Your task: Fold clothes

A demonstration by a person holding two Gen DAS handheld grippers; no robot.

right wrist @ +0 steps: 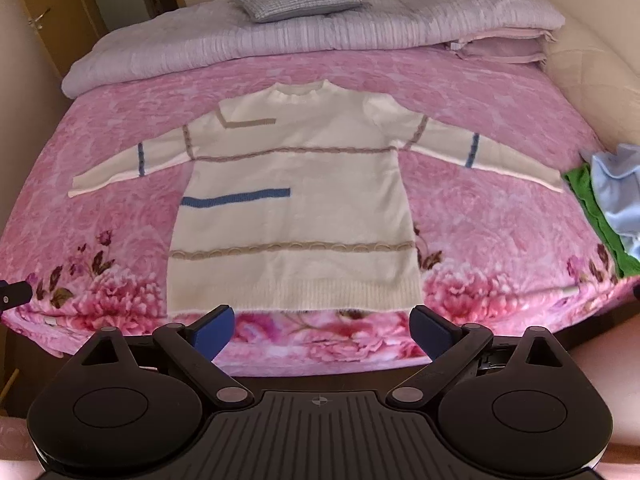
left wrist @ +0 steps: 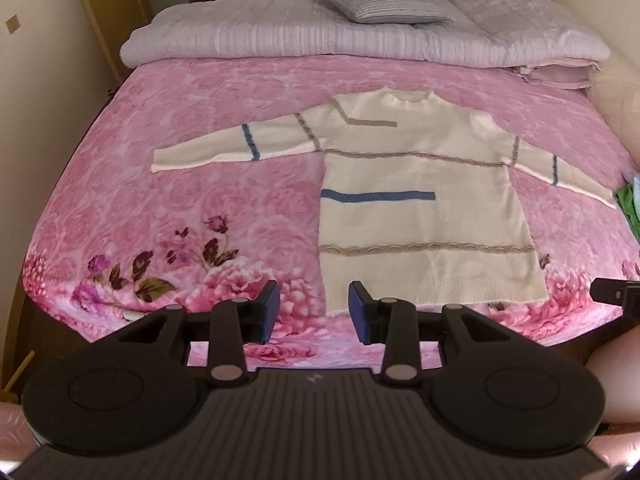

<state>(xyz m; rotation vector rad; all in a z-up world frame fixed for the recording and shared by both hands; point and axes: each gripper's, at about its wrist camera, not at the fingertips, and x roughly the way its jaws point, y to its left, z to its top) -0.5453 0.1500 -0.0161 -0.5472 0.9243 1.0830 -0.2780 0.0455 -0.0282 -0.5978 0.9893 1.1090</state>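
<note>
I hold the left gripper (left wrist: 314,312) and right gripper (right wrist: 322,330) spread, empty, near the flat-lying cream striped knit sweater (right wrist: 296,208), its hem within reach.

Cream striped sweater (right wrist: 296,208) spread flat on pink floral bedspread (right wrist: 480,216), right claw (right wrist: 322,332) gaping, empty, near hem

Both fisheye views: soft, even, warm indoor light with faint shadows and no glare. Strong barrel distortion bows the bed (left wrist: 120,184) edges; frame corners vignette dark. Focus is slightly soft throughout, softest at the periphery.
</note>
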